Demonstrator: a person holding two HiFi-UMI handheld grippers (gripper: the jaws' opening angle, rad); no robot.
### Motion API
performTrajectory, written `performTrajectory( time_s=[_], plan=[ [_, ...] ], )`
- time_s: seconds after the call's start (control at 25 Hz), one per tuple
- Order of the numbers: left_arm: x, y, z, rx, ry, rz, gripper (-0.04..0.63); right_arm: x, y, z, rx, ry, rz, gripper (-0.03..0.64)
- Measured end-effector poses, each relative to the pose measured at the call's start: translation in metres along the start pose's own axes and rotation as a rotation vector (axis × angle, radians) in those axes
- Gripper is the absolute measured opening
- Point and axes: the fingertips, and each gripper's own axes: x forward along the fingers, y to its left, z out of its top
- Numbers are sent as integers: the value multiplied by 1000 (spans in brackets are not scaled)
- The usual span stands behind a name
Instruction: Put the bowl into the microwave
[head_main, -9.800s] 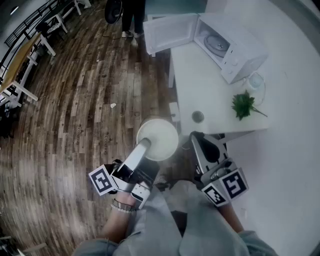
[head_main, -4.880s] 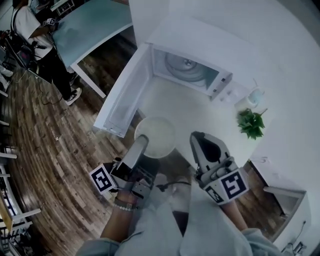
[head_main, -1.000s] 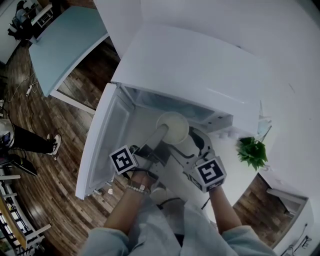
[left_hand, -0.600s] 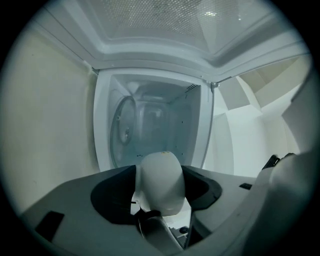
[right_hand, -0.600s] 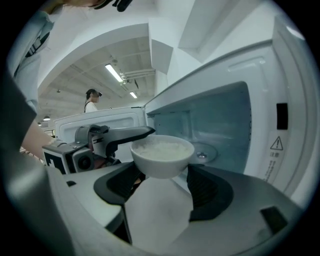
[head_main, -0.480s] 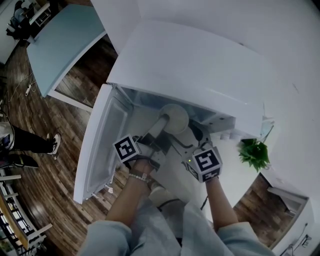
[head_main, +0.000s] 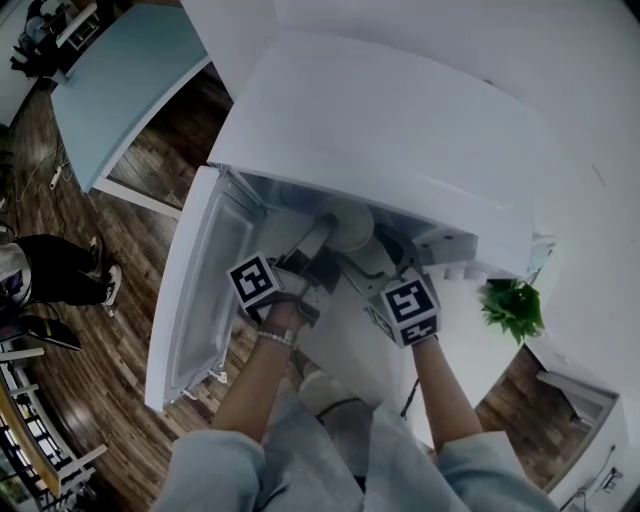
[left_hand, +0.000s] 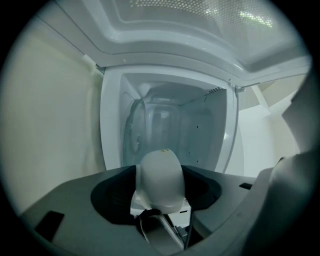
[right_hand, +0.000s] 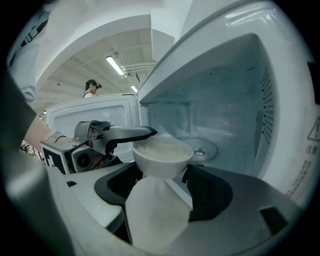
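A white bowl (head_main: 350, 222) of pale food hangs level in the mouth of the open white microwave (head_main: 380, 130), above the cavity floor. My left gripper (head_main: 328, 232) is shut on its near-left rim. In the right gripper view one dark finger (right_hand: 131, 132) lies over the edge of the bowl (right_hand: 162, 157). My right gripper (head_main: 372, 258) sits just below and right of the bowl, its jaws together, its pale tip (right_hand: 157, 200) under the bowl's base. The glass turntable (right_hand: 202, 148) lies behind the bowl. In the left gripper view the bowl is hidden behind the pale finger (left_hand: 160, 177).
The microwave door (head_main: 195, 290) swings out to the left. A small green plant (head_main: 512, 308) stands on the white counter (head_main: 470, 345) to the right. Beyond the door are a wooden floor, a teal table (head_main: 110, 70) and a standing person (head_main: 50, 270).
I carried the bowl across the room to the microwave. In the last second both grippers moved forward, and the bowl went from just outside the opening to under the microwave's roof.
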Motion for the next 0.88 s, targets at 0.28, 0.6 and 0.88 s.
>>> performTrajectory(
  time_s=[0.28,0.6,0.88],
  plan=[
    [12,11,2,5,16,36,262,6,-12,-5,2,14,-26,321],
    [12,14,5,-2,9,39,266,10,-11,-2,-7,18,-35,318],
    [11,15,7,26,11,64,267,11,-11,1,-14,25,-51,302]
  ],
)
